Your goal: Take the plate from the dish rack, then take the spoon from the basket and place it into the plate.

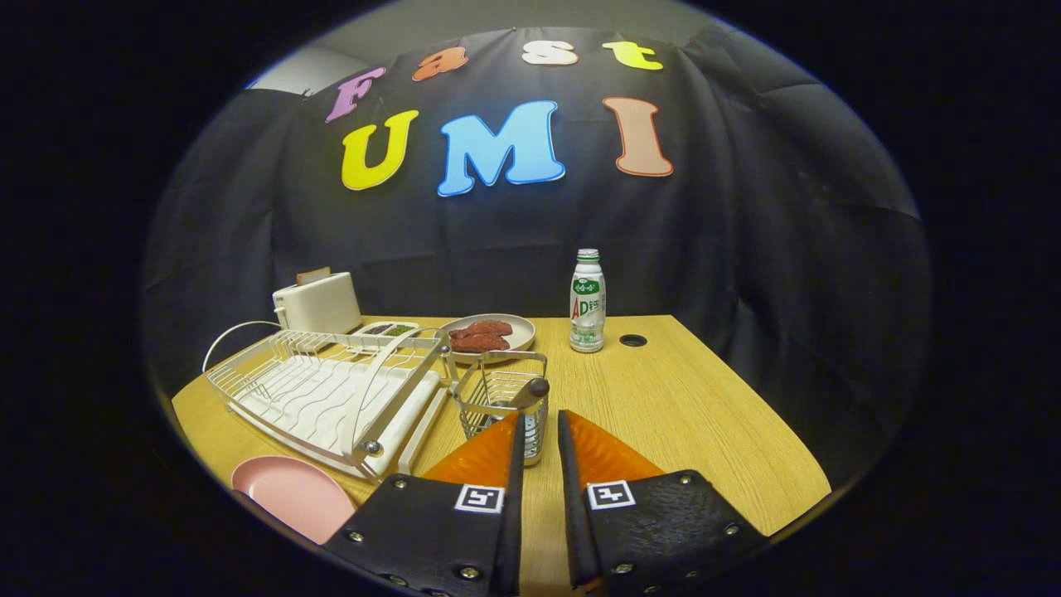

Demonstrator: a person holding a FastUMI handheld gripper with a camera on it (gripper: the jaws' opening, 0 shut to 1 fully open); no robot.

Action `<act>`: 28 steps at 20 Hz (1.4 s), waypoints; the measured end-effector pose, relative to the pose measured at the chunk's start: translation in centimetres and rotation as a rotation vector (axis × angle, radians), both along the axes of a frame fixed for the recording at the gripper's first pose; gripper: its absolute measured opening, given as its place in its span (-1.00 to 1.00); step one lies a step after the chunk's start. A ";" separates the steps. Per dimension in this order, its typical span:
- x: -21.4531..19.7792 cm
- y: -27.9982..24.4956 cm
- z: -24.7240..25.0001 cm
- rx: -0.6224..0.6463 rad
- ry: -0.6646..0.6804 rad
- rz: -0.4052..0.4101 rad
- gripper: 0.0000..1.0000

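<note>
On the wooden surface (663, 406) we start at the near left, where the pink plate (290, 495) lies flat, out of the rack and just beside its near corner, left of our tool's left finger. Next comes the white wire rack (323, 390), sitting on its drip tray with a curved handle arching over its right end. Behind it stands a white toaster (319, 303), and to its right a small tray (387, 329) holds dark and green items we cannot identify. Further right, a beige dish (497, 336) carries reddish-brown pieces of food.

In the middle, the wire basket (501, 402) stands at the rack's right end, just ahead of our fingers. The spoon (530, 391) is in it, its rounded dark handle end leaning on the right rim; the rest is hard to make out through the mesh.

Our tool (540, 427) hangs just short of the basket, its fingers slightly apart with a narrow gap between them and nothing gripped; the left fingertip overlaps the basket's lower right side in the view, though we cannot tell whether it touches.

To the right, beyond the fingers, a bottle (588, 303) with a green-and-white label stands upright, with a round cable hole (632, 340) just beside it.
</note>
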State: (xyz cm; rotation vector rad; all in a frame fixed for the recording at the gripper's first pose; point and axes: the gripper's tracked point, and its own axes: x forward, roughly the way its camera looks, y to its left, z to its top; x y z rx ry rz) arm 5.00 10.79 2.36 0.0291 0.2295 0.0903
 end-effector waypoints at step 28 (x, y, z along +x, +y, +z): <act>8.2 2.8 1.5 0.081 -0.093 0.077 -0.56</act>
